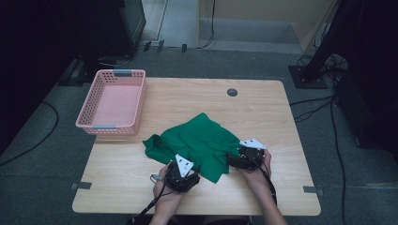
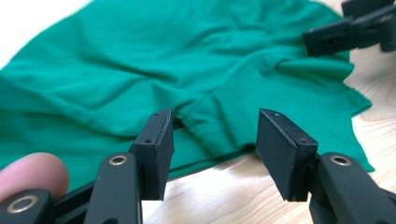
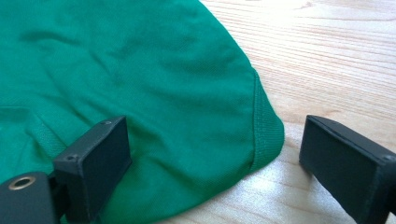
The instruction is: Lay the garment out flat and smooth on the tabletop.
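A crumpled green cloth (image 1: pixel 197 140) lies on the wooden table (image 1: pixel 263 117), near its front middle. My left gripper (image 1: pixel 187 174) sits at the cloth's near edge. In the left gripper view the cloth (image 2: pixel 187 60) has a folded hem just beyond the left gripper (image 2: pixel 212 140), whose jaws stand apart and press on nothing. My right gripper (image 1: pixel 237 159) rests at the cloth's right corner. In the right gripper view that rounded hemmed corner (image 3: pixel 261 135) lies between the wide-open jaws of the right gripper (image 3: pixel 215 149), one jaw over the fabric and one over bare wood.
A pink plastic basket (image 1: pixel 87 108) stands at the table's back left with nothing in it. A round cable hole (image 1: pixel 232 92) is set near the back edge. The right gripper's black jaws (image 2: pixel 345 32) show at the top right of the left gripper view. Cables run over the floor around the table.
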Demonstrator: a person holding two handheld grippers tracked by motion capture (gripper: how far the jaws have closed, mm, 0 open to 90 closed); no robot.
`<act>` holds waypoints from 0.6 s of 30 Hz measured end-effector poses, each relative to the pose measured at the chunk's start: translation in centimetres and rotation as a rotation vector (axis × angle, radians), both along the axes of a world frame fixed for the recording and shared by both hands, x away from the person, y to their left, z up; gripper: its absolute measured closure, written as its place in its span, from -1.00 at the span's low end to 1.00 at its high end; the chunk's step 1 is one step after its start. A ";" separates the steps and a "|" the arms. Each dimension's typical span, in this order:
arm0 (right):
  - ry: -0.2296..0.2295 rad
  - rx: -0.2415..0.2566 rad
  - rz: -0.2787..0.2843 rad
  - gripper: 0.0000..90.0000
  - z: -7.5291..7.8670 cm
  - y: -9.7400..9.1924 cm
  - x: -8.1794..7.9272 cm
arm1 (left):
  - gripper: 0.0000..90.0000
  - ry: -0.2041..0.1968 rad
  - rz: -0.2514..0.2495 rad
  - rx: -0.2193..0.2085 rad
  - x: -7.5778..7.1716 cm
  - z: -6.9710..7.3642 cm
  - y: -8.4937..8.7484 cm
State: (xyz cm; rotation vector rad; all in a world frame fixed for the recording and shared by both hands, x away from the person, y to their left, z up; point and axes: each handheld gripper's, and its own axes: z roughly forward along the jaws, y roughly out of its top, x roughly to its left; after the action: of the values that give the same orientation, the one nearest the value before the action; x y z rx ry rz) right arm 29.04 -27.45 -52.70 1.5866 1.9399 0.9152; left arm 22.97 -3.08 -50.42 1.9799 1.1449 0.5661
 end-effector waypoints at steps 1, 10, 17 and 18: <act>0.000 0.003 0.000 -0.81 0.0 0.0 0.0 | 0.07 0.006 -0.002 0.005 0.2 -0.1 -0.3; -0.001 0.042 0.002 -0.82 0.0 -0.4 0.0 | 0.95 0.049 -0.112 0.062 1.5 -0.9 -1.6; -0.011 0.057 -0.006 -0.84 0.1 -0.6 -0.1 | 1.00 0.064 -0.106 -0.012 2.6 0.6 -0.4; -0.017 0.062 -0.008 -0.84 0.1 -0.6 -0.2 | 1.00 0.063 -0.099 -0.037 2.8 1.0 -0.1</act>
State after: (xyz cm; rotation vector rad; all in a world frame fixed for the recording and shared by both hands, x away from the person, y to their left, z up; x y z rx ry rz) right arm 28.87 -28.09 -52.59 1.6147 1.9095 0.9912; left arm 25.79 -3.18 -49.39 2.0224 1.0806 0.4306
